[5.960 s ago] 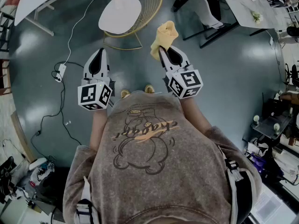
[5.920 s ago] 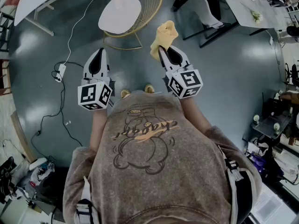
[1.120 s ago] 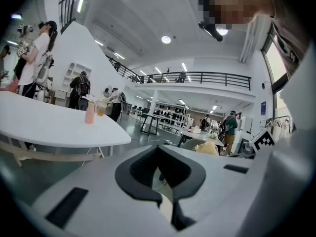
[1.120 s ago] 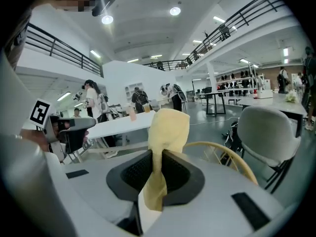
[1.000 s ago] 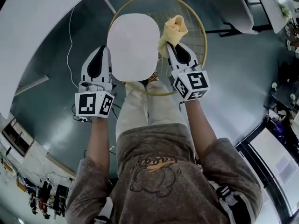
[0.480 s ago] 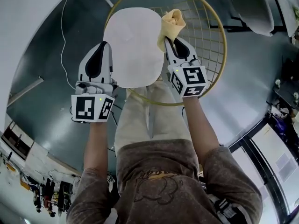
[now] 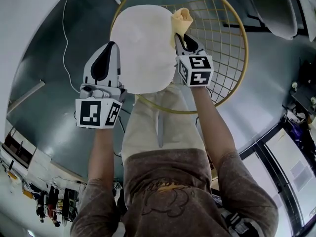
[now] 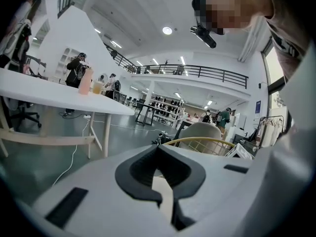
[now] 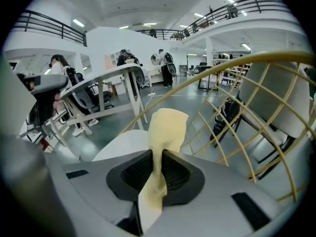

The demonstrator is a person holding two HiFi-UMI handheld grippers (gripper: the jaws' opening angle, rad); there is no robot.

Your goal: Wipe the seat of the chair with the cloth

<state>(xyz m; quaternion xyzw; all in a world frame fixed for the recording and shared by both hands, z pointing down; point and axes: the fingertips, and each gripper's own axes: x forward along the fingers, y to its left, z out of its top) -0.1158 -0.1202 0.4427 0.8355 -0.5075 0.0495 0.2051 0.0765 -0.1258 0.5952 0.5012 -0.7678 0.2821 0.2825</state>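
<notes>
The chair has a round white seat (image 7: pixel 140 46) inside a gold wire frame (image 7: pixel 222 43). My right gripper (image 7: pixel 180 35) is shut on a yellow cloth (image 7: pixel 181 19), which stands up over the seat's right edge. In the right gripper view the cloth (image 9: pixel 168 127) rises from between the jaws, with the seat (image 9: pixel 121 142) just beyond and the wire frame (image 9: pixel 232 80) to the right. My left gripper (image 7: pixel 111 45) is shut and holds nothing, beside the seat's left edge. In its own view the left gripper (image 8: pixel 159 148) points level past the gold frame (image 8: pixel 207 142).
A big white table (image 7: pixel 24 19) fills the upper left, and a white cable (image 7: pixel 63 43) runs over the grey floor. A grey chair (image 7: pixel 274 9) stands at the upper right. The person's legs (image 7: pixel 163 117) are right against the chair's front rim.
The person has walked up to the chair, which now looms large under both grippers. In the last second the right gripper brought the cloth to the seat's right edge.
</notes>
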